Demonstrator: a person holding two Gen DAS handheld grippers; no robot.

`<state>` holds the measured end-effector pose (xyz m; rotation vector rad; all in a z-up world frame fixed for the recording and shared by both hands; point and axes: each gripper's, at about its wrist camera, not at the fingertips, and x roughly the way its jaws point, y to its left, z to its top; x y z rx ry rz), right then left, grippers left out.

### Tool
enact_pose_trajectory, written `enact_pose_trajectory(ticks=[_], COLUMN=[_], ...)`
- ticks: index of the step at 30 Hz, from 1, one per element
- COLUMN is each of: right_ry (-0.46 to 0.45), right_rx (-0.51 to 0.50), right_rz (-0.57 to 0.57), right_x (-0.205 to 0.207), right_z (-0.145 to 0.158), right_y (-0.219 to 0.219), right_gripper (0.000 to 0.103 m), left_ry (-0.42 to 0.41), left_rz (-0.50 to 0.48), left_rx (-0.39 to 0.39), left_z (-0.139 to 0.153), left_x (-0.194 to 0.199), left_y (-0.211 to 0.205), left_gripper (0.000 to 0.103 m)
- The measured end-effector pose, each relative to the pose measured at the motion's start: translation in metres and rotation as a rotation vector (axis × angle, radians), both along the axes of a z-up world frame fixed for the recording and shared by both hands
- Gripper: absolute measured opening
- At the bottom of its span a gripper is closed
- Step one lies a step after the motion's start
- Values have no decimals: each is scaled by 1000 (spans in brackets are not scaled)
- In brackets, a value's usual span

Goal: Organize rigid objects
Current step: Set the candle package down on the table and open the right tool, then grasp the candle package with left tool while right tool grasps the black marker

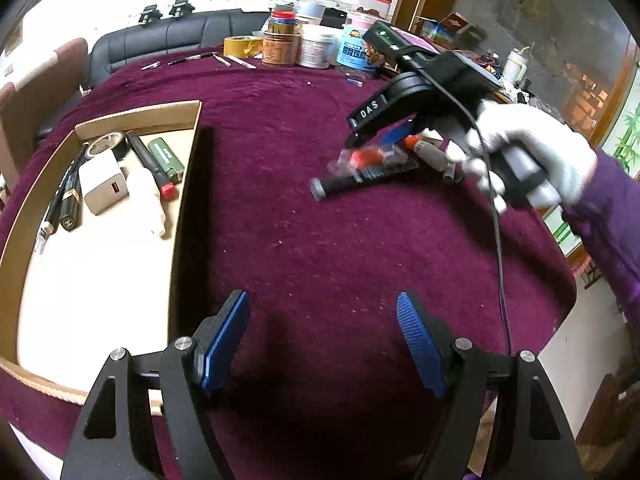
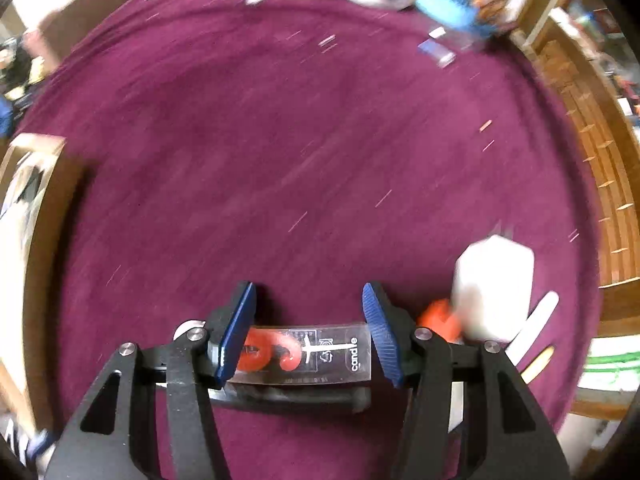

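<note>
My right gripper [image 2: 308,334] points steeply down with its blue fingers [image 2: 236,340] set either side of a clear candle packet [image 2: 320,354] that has an orange-red curl inside. The left pad sits against the packet's end; the right pad is at the other end, though I cannot tell whether it presses. The fingers stand about half open, and the packet lies flat on the bench [image 2: 280,160], not lifted. Just under the packet lies a black pen-like stick [image 2: 288,394]. To the right of my fingers sit an orange-capped item [image 2: 438,320], a blurred white block [image 2: 494,292] and a pale flat stick [image 2: 536,326].

From the left wrist view, the right gripper [image 1: 362,142] hangs over that same small pile, held by a white-gloved hand [image 1: 520,152] with a purple sleeve [image 1: 612,216].

My left gripper [image 1: 322,340] hovers above bare purple cloth, its fingers [image 1: 224,340] well apart and holding nothing. To its left is an open cardboard box [image 1: 188,184] that already contains a white charger [image 1: 102,186], a roll of tape [image 1: 108,144], a red-capped marker [image 1: 150,164], a green lighter-shaped item [image 1: 166,158] and dark pens [image 1: 64,196]. At the far edge of the bench stand jars and tins [image 1: 316,46] and a yellow tape roll [image 1: 240,46].
</note>
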<state>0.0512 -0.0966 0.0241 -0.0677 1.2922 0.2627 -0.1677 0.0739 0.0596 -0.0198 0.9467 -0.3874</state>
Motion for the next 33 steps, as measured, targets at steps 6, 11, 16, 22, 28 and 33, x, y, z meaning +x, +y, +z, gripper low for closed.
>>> enact_pose_trajectory(ticks=[6,11,16,22,28,33], right_ry=[-128,-113,-97,-144,-156,-224], right_rx=[197,211,226,201,304,329], right_rz=[-105,-135,-212,-124,117,-9], right_x=[-58,-76,-51,-41,-67,-91], right_z=[31,23,3,3,23,44], right_y=[-44,-49,-45,-2,20,-40], right_gripper=[55,55,55,58,56,57], left_ry=[2,77,107,46,22,-27], left_rz=[12,-2,-11,41,59,18], left_rx=[-4,-76,-93,-68,-46,29], left_z=[3,-6,-8,6,12,19], left_x=[-10,-7,-14,-22,-21,-5], left_y=[-1,-10,-18,-7,1,-3], left_gripper=[70,70,70,70,70,70])
